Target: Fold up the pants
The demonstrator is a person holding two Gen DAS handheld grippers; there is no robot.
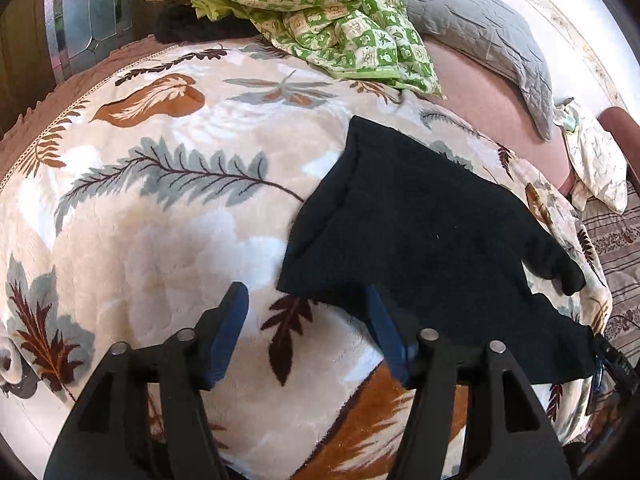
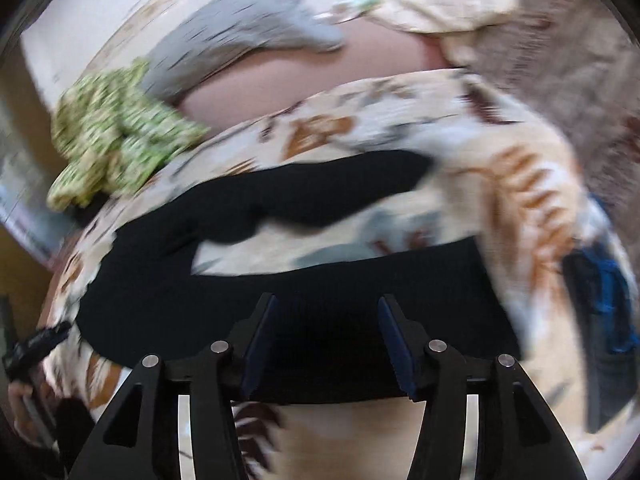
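Observation:
Black pants [image 1: 432, 236] lie flat on a leaf-patterned blanket [image 1: 168, 208] on the bed. My left gripper [image 1: 308, 300] is open and empty, hovering at the pants' near left corner; its right finger sits over the fabric edge. In the blurred right wrist view the pants [image 2: 304, 320] spread with two legs apart, one leg [image 2: 320, 192] reaching to the far right. My right gripper [image 2: 326, 304] is open just above the near leg, holding nothing. Its tip also shows in the left wrist view [image 1: 608, 360] at the pants' right edge.
A green checked cloth [image 1: 320, 8] lies bunched at the far side of the bed. A grey quilted pillow [image 1: 480, 32] and a cream pillow [image 1: 596, 160] lie at the back right. A striped cover [image 1: 616, 240] lies at the right.

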